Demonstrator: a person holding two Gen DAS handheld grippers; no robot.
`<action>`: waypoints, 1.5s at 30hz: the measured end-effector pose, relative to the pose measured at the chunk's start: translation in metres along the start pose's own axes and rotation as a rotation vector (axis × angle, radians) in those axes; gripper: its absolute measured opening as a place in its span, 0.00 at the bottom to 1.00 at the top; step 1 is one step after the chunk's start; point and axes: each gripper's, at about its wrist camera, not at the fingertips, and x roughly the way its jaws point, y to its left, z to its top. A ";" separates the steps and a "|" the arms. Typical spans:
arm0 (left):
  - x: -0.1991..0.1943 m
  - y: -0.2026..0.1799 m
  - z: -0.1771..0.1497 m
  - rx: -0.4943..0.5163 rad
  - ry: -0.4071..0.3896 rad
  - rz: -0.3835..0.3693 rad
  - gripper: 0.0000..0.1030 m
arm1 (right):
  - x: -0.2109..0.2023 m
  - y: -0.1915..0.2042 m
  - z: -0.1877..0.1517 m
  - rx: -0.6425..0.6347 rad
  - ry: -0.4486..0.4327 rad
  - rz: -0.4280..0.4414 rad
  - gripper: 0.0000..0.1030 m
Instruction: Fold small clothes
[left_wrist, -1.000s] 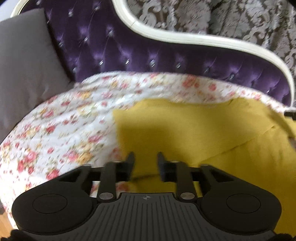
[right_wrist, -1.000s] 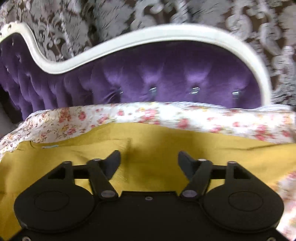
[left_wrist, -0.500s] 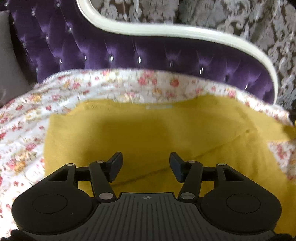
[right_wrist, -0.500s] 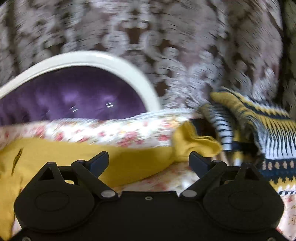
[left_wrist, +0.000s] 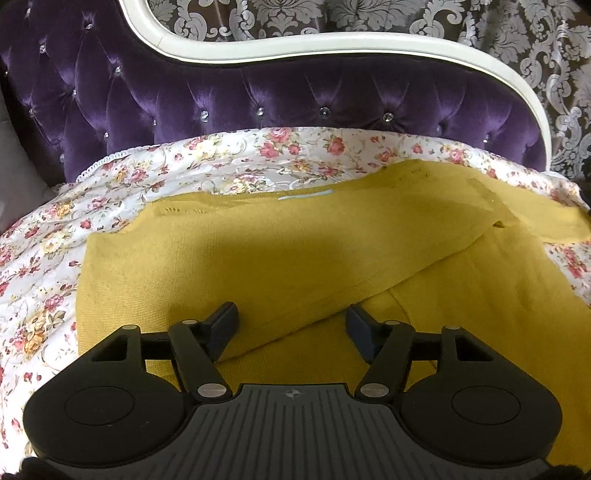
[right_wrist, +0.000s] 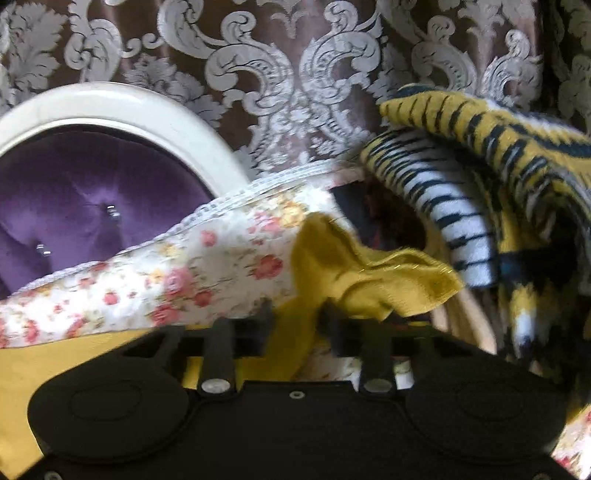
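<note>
Both tongs are working the mustard sweater (left_wrist: 280, 258): my right tongs (right_wrist: 295, 325) are pinching its loose sleeve (right_wrist: 369, 280), trailing ahead rightward, while my left tongs (left_wrist: 291, 328) are hovering open over its body, directly ahead.

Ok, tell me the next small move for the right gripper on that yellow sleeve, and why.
Probably carry the sleeve end inward, across the mustard sweater. The right gripper looks closed on it, out by the striped knit, while one side is already folded over the body. The left gripper hovers open.
</note>
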 end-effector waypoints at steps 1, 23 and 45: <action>0.000 0.001 0.000 -0.002 0.000 -0.004 0.61 | 0.000 -0.001 0.002 0.013 -0.004 0.008 0.15; -0.025 0.066 -0.009 -0.199 0.015 -0.082 0.62 | -0.219 0.283 -0.092 -0.762 -0.050 0.972 0.29; 0.010 0.056 0.025 -0.227 0.109 -0.222 0.72 | -0.178 0.259 -0.153 -0.564 0.162 0.935 0.63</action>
